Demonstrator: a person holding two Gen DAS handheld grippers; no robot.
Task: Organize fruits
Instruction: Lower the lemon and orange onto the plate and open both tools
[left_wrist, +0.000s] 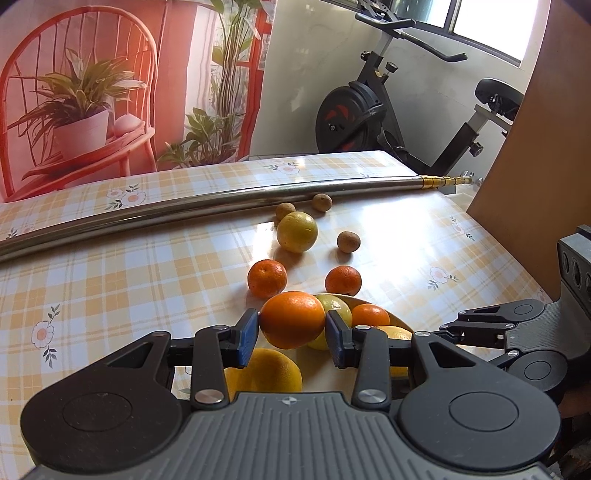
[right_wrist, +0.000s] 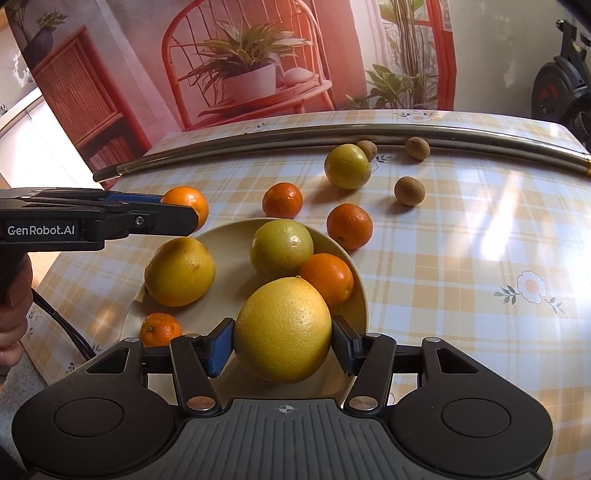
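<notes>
Both grippers are loaded. The left gripper has its blue pads clamped on either side of an orange, held up in the air above the near rim of the plate. From the right wrist view the same gripper reaches in from the left edge, the orange peeking out behind its fingers, with the person's hand on the handle below.

The right gripper is clenched around a big yellow grapefruit, pads pressed to both flanks, over the near side of the plate; whether it rests on the plate or hangs just above, I cannot tell.

On the plate sit a greenish-yellow fruit and a small orange, touching each other. A second large yellow fruit sits at the plate's left edge, and a little mandarin lies at the near-left rim.

Out on the checked tablecloth, two more mandarins lie just beyond the plate, then another greenish-yellow fruit, and three small brown fruits near a long metal pole lying across the table. One of those brown fruits sits right behind the greenish-yellow one.
</notes>
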